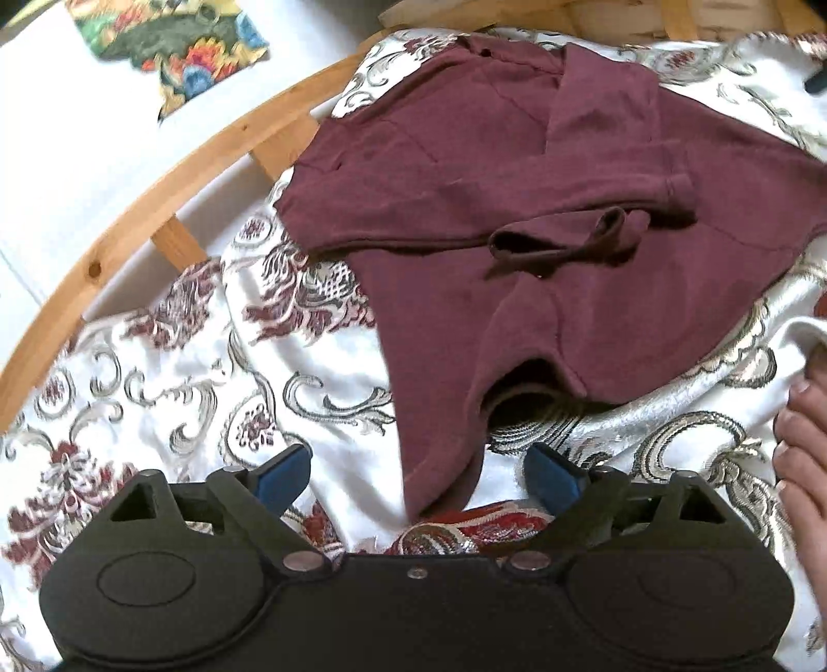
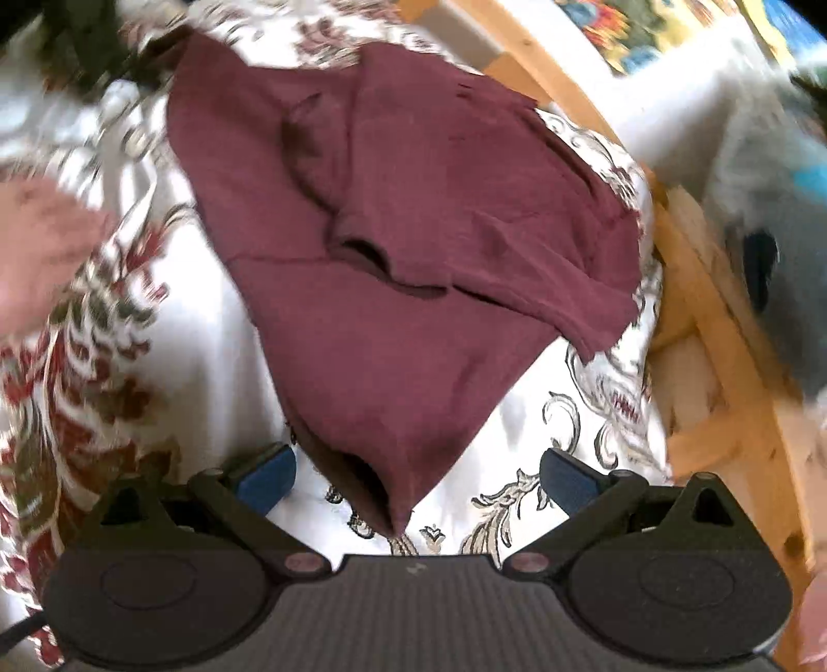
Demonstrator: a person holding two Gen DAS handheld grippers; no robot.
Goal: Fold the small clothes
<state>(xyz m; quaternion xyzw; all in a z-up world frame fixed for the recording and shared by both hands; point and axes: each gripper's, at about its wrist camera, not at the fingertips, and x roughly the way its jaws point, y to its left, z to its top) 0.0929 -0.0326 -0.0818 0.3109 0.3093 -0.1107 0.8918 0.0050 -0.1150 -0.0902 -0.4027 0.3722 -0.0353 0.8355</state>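
Note:
A small maroon long-sleeved garment (image 1: 517, 207) lies on a white cloth with a dark red and grey pattern (image 1: 155, 372). Both sleeves are folded in across its body, and one cuff (image 1: 677, 199) lies on top. My left gripper (image 1: 418, 465) is open; a near corner of the garment hangs between its blue pads (image 1: 289, 473), which do not touch it. In the right wrist view the same garment (image 2: 413, 207) tapers to a corner between the jaws of my right gripper (image 2: 416, 473), which is open too, pads clear of the fabric.
A curved wooden frame (image 1: 155, 170) rims the cloth, with white floor beyond it. A bright floral fabric (image 1: 175, 46) lies past the frame. A person's fingers (image 1: 801, 439) show at the right edge. A blurred hand (image 2: 41, 248) is at the left.

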